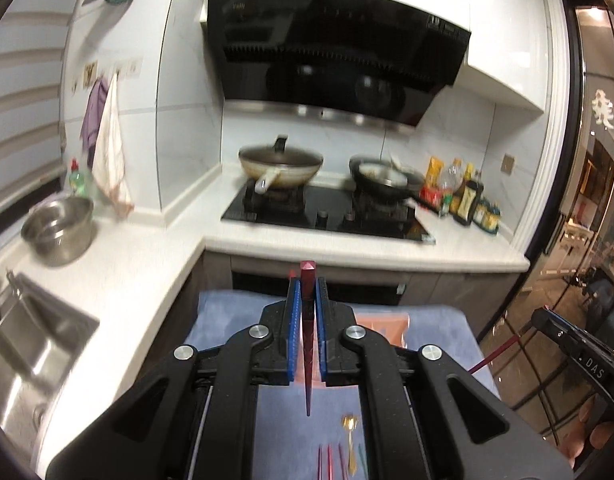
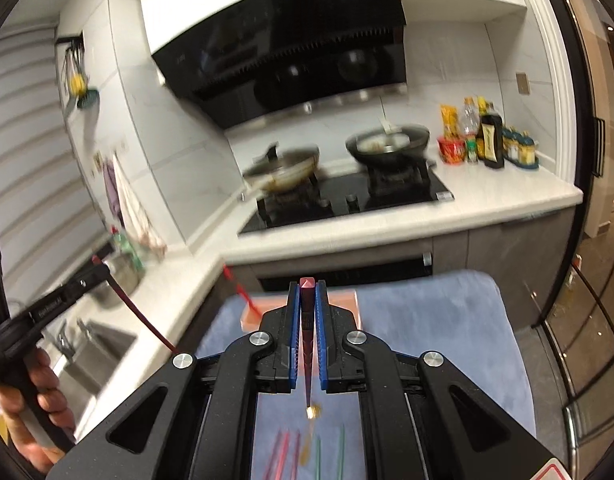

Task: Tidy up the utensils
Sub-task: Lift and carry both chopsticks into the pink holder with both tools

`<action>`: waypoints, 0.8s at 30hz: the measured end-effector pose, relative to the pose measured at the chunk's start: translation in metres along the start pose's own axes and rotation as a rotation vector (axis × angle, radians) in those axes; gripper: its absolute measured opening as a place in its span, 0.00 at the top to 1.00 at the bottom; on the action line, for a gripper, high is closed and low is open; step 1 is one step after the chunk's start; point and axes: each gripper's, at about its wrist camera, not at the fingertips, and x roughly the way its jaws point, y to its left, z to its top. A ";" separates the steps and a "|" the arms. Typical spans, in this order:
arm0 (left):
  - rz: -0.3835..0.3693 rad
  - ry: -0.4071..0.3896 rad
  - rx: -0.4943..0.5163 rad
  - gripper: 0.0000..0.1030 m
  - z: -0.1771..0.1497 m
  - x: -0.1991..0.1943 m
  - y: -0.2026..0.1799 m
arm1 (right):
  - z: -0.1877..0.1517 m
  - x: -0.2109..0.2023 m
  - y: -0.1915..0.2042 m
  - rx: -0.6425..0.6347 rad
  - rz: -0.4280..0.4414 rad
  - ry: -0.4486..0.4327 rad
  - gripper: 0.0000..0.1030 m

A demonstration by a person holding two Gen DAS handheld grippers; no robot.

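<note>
My left gripper (image 1: 308, 285) is shut on a dark red chopstick (image 1: 308, 360), which stands between the blue pads with its tip pointing down. My right gripper (image 2: 307, 287) is shut on a matching red chopstick (image 2: 308, 368). Both hang above a table covered by a blue cloth (image 2: 435, 340). On the cloth lie a gold spoon (image 1: 350, 426), pink chopsticks (image 2: 283, 454) and green chopsticks (image 2: 339, 452). An orange tray (image 1: 383, 326) sits at the cloth's far edge. The left wrist view shows the right gripper (image 1: 547, 322) at its right edge. The left gripper (image 2: 101, 270) shows at the left of the right wrist view.
A white counter (image 1: 147, 264) wraps around the far side, with a hob, two pans (image 1: 281, 164), a steel pot (image 1: 59, 228) and a sink (image 1: 35, 328). Condiment bottles (image 2: 491, 140) stand at the right end. A glass door (image 1: 587, 200) is on the right.
</note>
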 end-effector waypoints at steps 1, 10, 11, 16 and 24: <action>-0.002 -0.014 -0.003 0.93 0.011 0.006 -0.002 | 0.011 0.006 0.000 0.007 0.003 -0.014 0.93; 0.005 -0.067 -0.012 0.93 0.043 0.061 -0.013 | 0.055 0.073 0.003 0.022 0.008 -0.040 0.93; 0.006 -0.061 -0.013 0.93 0.041 0.067 -0.013 | 0.054 0.082 0.003 0.016 0.005 -0.032 0.93; 0.019 -0.017 -0.009 0.93 0.028 0.102 -0.012 | 0.043 0.119 -0.002 0.005 -0.012 0.013 0.93; 0.033 0.074 -0.008 0.93 -0.003 0.148 -0.009 | 0.020 0.162 -0.017 0.015 -0.015 0.098 0.93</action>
